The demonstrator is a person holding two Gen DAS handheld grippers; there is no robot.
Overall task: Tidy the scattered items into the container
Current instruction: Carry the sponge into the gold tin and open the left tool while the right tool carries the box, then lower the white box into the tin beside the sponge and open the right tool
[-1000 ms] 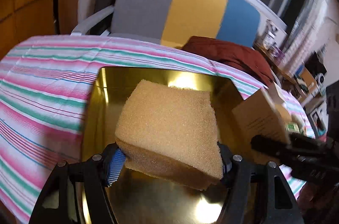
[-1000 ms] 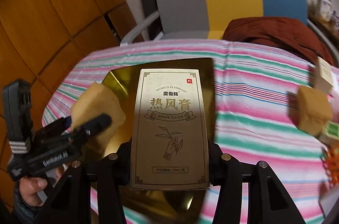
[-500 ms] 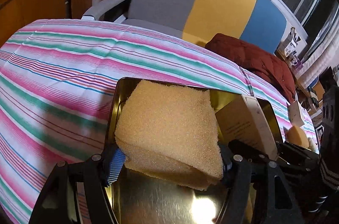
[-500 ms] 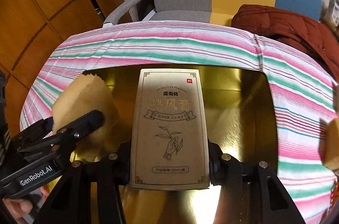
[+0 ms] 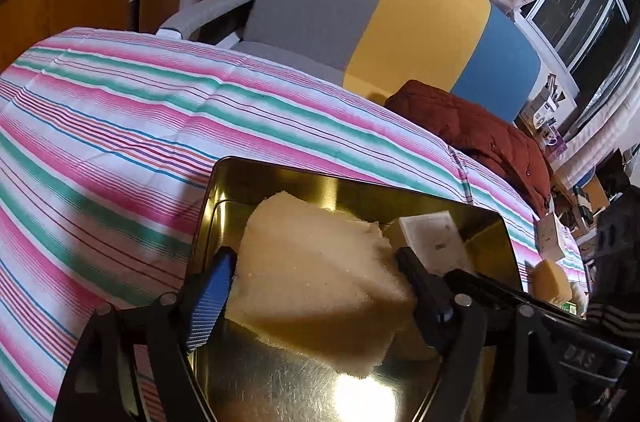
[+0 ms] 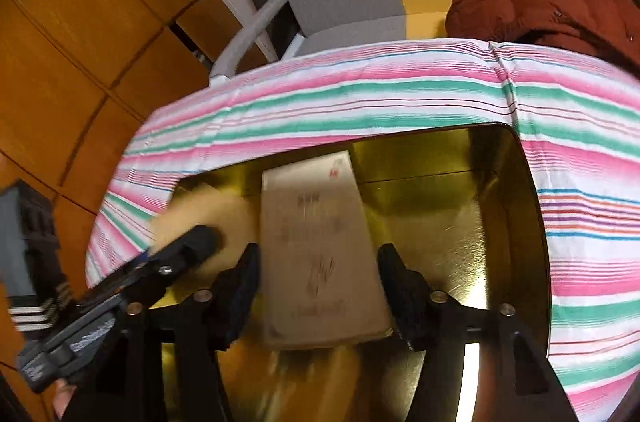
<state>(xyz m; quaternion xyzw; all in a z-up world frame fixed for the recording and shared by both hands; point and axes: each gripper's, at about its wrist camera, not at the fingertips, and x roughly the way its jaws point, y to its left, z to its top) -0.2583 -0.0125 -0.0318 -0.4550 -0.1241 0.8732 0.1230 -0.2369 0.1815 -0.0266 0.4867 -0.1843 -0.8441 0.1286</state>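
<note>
A shiny gold tin (image 5: 472,222) lies on a striped tablecloth (image 5: 120,126). A yellow sponge (image 5: 320,270) sits tilted over the tin's left half, between the jaws of my left gripper (image 5: 314,256). Those jaws are opening and the blue left pad stands off the sponge. In the right wrist view a beige printed box (image 6: 316,242), blurred, drops inside the tin (image 6: 460,222) between the jaws of my right gripper (image 6: 319,250). These jaws are opening too, with a gap at the box's right side. The sponge (image 6: 200,210) lies just left of the box (image 5: 434,242).
A second yellow sponge (image 5: 554,280) and a small white box (image 5: 550,236) lie on the cloth right of the tin. A red-brown jacket (image 5: 480,130) and a grey, yellow and blue chair (image 5: 360,2) stand behind the table. Wooden panels (image 6: 80,42) fill the left.
Both grippers came over the tin and sank a little. Their jaws have widened: the sponge and the box, both gripped before, now sit loose and lower in the tin.
</note>
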